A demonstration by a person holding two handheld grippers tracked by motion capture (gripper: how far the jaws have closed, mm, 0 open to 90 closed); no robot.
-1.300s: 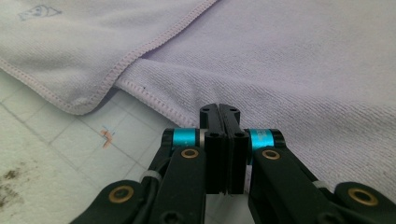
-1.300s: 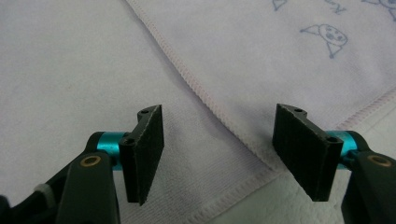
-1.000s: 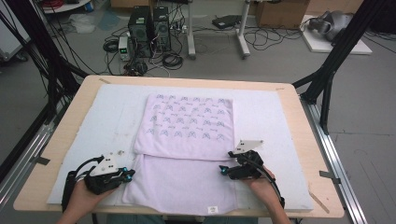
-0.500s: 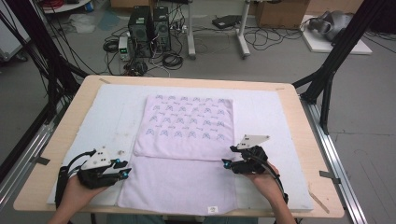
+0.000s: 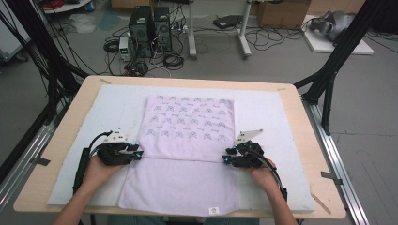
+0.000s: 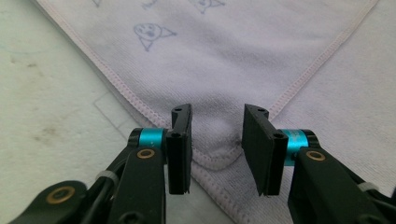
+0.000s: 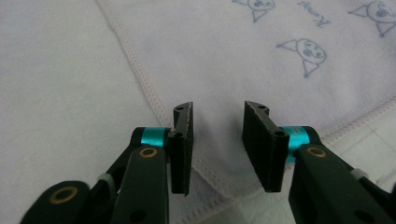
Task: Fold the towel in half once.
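Observation:
A lilac towel lies on the white mat, its printed half folded over the plain half. My left gripper sits at the printed layer's near left corner. Its jaws have just been opening and stand apart, with the hemmed corner lying between them, unpinched. My right gripper is at the near right corner. Its jaws have just been closing, with the towel's corner between the pads and a gap still showing.
The white mat covers most of the wooden table. Black frame legs stand at the table's far corners. Computers and cables sit on the floor beyond.
The left gripper left the plain half's left edge, swung outward, then came forward to the printed layer's corner with jaws parted. The right gripper edged forward to the opposite corner.

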